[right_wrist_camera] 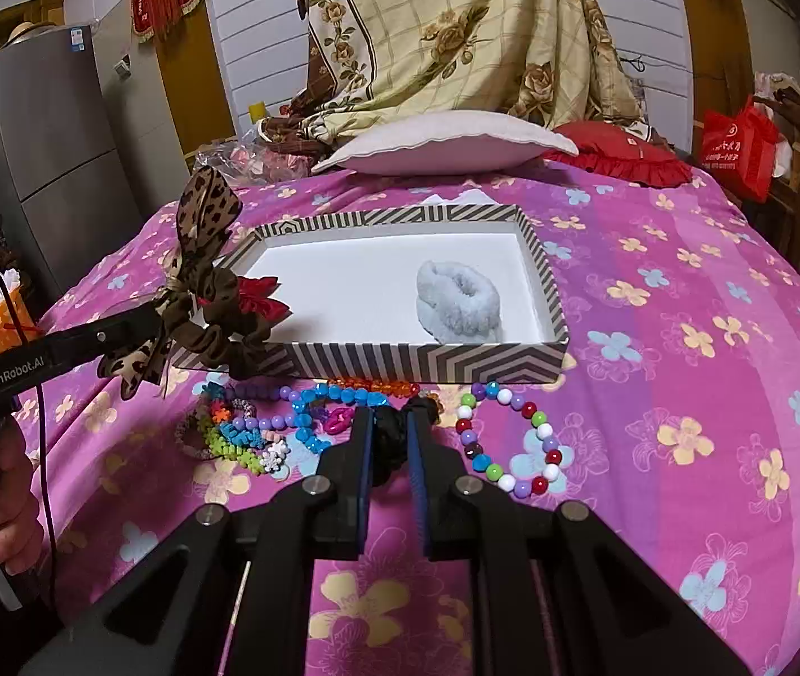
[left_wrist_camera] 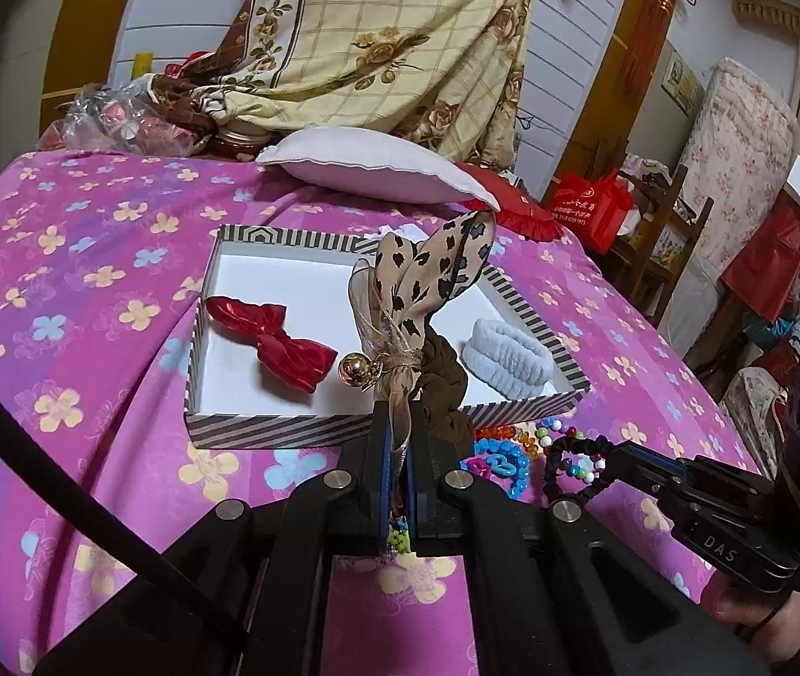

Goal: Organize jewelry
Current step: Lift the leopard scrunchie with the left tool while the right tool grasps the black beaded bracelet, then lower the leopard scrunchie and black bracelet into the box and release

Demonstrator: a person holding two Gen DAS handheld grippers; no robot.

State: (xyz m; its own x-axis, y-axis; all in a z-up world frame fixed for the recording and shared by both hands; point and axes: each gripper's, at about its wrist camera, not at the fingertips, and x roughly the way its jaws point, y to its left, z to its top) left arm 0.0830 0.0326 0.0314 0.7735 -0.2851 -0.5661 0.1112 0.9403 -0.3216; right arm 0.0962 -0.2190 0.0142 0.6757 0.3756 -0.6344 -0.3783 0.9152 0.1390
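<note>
L gripper (left_wrist_camera: 397, 439): fingers nearly together, clamped on the ribbon tails of a brown fabric scrunchie w/ leopard-print bow and gold bell (left_wrist_camera: 428, 304). Scrunchie is held up over the near edge of the shallow rectangular box w/ grey-white striped sides and white inside (left_wrist_camera: 265, 428), bow ears pointing up, bell hanging on the left side. In the right wrist view the same scrunchie (right_wrist_camera: 203, 293) sits at the box's near-left corner (right_wrist_camera: 456, 360), off the bed.

Inside box: red shiny fabric bow (left_wrist_camera: 273, 341) at left, pale blue fluffy scrunchie (left_wrist_camera: 510, 352) at right, both flat on the white floor, well apart.

R gripper (right_wrist_camera: 389, 434): fingers narrow, closed on a black fabric hair tie (right_wrist_camera: 389, 439) low over the bed, just near of the box front wall. From the left wrist view the tie (left_wrist_camera: 574, 467) shows as a black loop at the R gripper's tip (left_wrist_camera: 617, 453).

On the pink floral bedsheet (right_wrist_camera: 681, 338), in front of the box: pile of mixed colourful plastic bead bracelets (right_wrist_camera: 265, 428) left of the R gripper, and a round multicolour bead bracelet (right_wrist_camera: 512, 439) just right of it.

Far side: white pillow (right_wrist_camera: 445, 141), red frilled cushion (right_wrist_camera: 620, 158).
</note>
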